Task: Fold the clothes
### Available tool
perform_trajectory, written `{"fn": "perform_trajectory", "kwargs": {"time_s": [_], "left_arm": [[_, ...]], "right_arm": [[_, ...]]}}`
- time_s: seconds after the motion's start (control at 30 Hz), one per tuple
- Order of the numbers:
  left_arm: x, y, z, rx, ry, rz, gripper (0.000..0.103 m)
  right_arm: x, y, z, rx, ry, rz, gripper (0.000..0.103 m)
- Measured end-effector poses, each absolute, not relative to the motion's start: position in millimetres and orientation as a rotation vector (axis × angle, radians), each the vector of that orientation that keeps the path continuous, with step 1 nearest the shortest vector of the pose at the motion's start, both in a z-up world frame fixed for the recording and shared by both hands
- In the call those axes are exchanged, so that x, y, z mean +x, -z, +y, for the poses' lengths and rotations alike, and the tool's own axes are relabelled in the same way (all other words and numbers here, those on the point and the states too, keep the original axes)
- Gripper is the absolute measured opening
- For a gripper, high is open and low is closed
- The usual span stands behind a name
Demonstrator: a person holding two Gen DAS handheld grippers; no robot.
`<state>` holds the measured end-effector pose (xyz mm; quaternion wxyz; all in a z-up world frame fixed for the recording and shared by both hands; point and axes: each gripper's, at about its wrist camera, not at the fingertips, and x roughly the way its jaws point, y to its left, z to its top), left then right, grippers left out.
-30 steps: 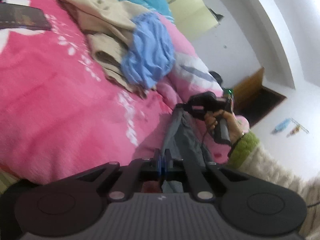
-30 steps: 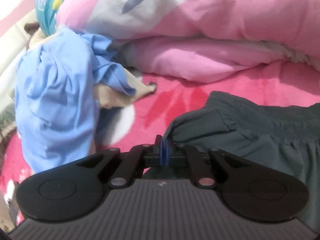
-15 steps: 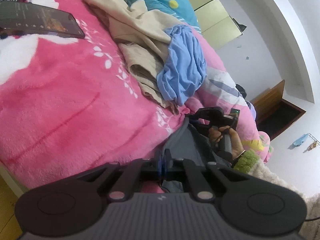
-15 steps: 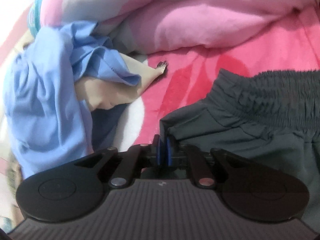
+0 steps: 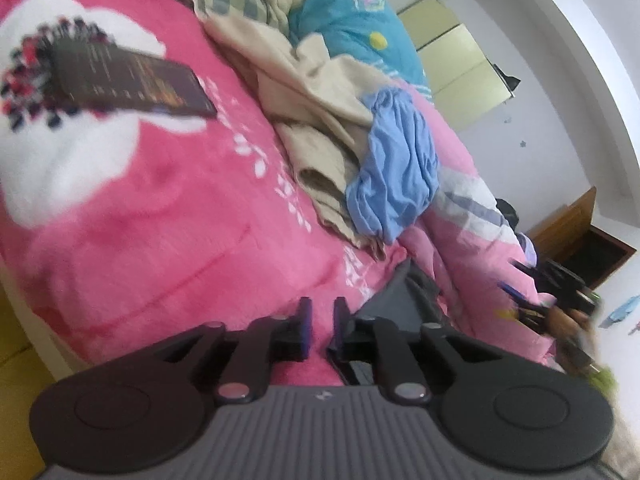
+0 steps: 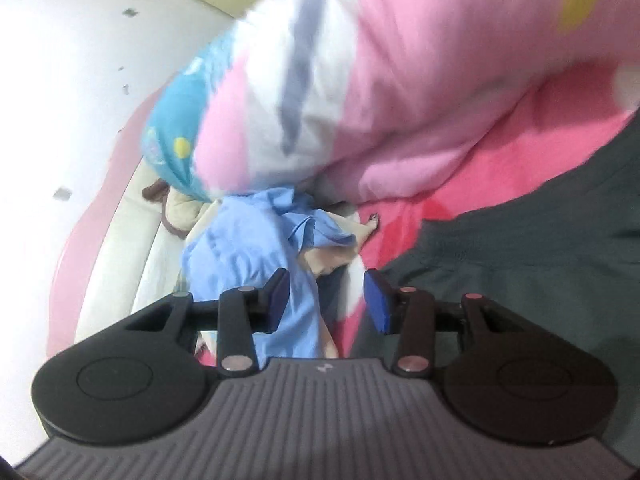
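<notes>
Dark grey shorts (image 5: 400,300) lie on the pink blanket (image 5: 160,216), just right of my left gripper (image 5: 320,324), which is open a little with only blanket between its fingers. In the right wrist view the same shorts (image 6: 540,280) spread at the right. My right gripper (image 6: 326,300) is wide open and holds nothing; its right blue pad sits by the shorts' edge. A light blue garment (image 5: 396,172) (image 6: 256,264) is piled on beige clothing (image 5: 316,108) further up the bed.
A dark flat book or box (image 5: 128,80) rests on the blanket at the left. A rolled pink and white quilt (image 6: 400,80) lies behind the shorts, with a turquoise pillow (image 5: 352,20) beyond. The person's hand with the other gripper (image 5: 568,312) shows blurred at right.
Both grippers have let go of the grey shorts and opened, the right one wide. The shorts now lie on the blanket. Both views have swung and are blurred by motion.
</notes>
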<state>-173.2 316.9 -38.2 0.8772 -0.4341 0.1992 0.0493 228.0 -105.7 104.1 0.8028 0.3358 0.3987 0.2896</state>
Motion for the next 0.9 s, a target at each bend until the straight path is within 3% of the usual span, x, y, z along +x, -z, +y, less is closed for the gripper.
{"fn": "perform_trajectory", "kwargs": {"time_s": [0.13, 0.23, 0.5, 0.77, 0.9], "left_arm": [[-189, 19, 308, -0.833, -0.123, 0.402, 0.028], [-196, 6, 293, -0.795, -0.072, 0.409, 0.03], [-178, -17, 210, -0.618, 0.168, 0.531, 0.037], [-148, -22, 87, -0.364, 0.522, 0.718, 0.05], [-132, -15, 30, -0.288, 0.628, 0.775, 0.05]], "right_arm": [[146, -146, -163, 0.585, -0.625, 0.776, 0.04], [77, -153, -200, 0.498, -0.632, 0.731, 0.04], [-59, -66, -235, 0.296, -0.433, 0.749, 0.04], [-106, -16, -317, 0.349, -0.105, 0.73, 0.04], [-109, -12, -360, 0.372, -0.016, 0.699, 0.04]]}}
